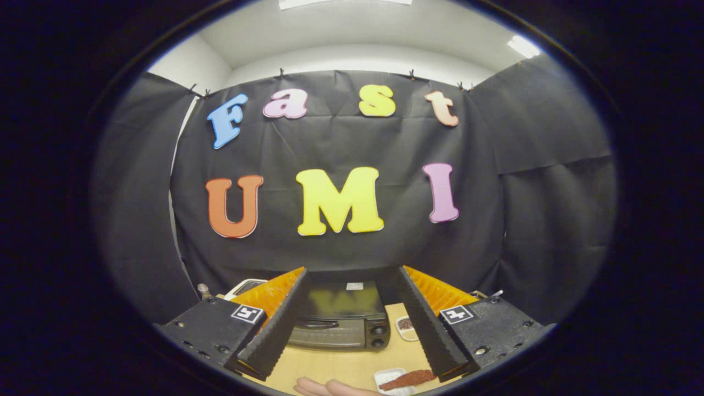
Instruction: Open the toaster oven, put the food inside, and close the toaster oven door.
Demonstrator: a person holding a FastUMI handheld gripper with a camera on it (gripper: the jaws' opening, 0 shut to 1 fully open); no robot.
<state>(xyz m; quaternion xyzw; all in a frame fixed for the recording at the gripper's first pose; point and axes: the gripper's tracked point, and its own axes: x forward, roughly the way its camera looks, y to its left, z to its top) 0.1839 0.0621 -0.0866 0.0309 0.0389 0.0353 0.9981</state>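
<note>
Gaping wide, the claw (352, 322) frames the closed toaster oven (341, 319).

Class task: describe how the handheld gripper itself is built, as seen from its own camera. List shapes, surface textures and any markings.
The gripper has two long wedge-shaped fingers with ribbed, saw-toothed inner faces. Each finger is mounted on a black block with visible screws. Both blocks carry a small square black-and-white marker tag. No cables or sleeves can be seen.
</note>
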